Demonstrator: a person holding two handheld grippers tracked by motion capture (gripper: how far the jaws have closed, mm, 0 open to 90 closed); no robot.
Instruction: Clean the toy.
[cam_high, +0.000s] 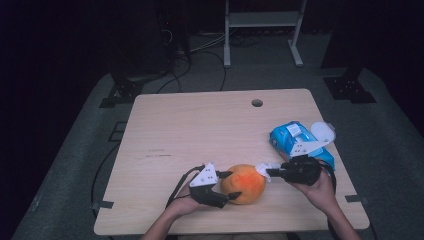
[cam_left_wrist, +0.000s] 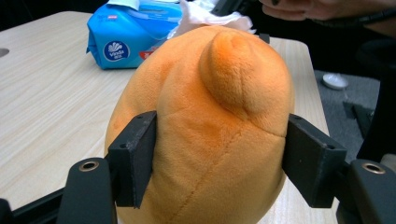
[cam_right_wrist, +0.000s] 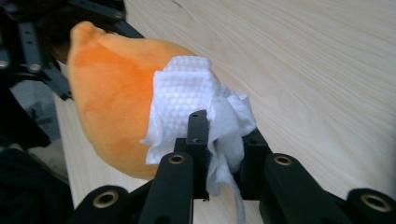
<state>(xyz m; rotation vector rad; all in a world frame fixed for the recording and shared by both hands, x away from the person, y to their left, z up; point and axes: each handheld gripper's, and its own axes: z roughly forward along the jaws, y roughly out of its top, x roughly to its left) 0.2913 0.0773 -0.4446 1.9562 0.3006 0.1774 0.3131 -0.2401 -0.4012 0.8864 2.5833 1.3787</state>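
Wooden table (cam_high: 175, 135) carries an orange plush (cam_high: 243, 183) clamped by the left gripper (cam_high: 231, 185); the right gripper (cam_right_wrist: 224, 133) pinches a white tissue (cam_right_wrist: 187, 100) against it, and the left gripper view reveals a blue wipes pack (cam_left_wrist: 133, 35).

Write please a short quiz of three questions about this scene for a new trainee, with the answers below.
1. True or false: the left gripper has its fingers pressed on both sides of the orange plush toy.
2. What does the right gripper hold? A) a sponge B) a white wipe C) a spoon
3. Fill the gap: the blue pack of wipes lies on the wooden ____.

Key
1. True.
2. B: the white wipe is pinched between its fingers and lies against the toy.
3. table.
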